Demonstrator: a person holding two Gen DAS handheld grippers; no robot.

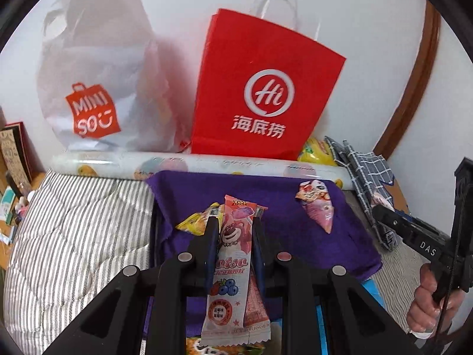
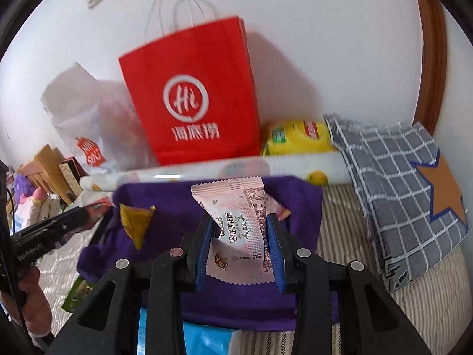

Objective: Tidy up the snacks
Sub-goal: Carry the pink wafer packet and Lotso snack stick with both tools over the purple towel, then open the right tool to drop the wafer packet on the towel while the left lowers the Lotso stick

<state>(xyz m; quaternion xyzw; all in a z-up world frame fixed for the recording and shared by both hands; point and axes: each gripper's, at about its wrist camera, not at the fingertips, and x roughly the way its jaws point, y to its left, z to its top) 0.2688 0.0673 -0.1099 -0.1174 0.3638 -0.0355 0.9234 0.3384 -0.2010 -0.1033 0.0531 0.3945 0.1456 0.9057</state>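
Observation:
My left gripper (image 1: 233,224) is shut on a long pink snack packet with a bear and berries (image 1: 229,269), held over a purple cloth (image 1: 275,236). A yellow snack (image 1: 196,223) lies just left of its fingers, and a pink cone-shaped snack (image 1: 319,207) rests on the cloth to the right. My right gripper (image 2: 241,222) is shut on a pale pink square snack packet with Chinese print (image 2: 242,230), above the same purple cloth (image 2: 177,204). A yellow wrapper (image 2: 134,224) lies on the cloth at the left, and a pink packet peeks out behind the right finger.
A red paper bag (image 1: 266,88) and a white plastic shop bag (image 1: 94,88) stand against the wall behind a rolled printed sheet (image 1: 207,164). A folded checked cloth (image 2: 396,183) and a yellow pack (image 2: 298,136) lie at the right. Striped bedding (image 1: 74,236) surrounds the purple cloth.

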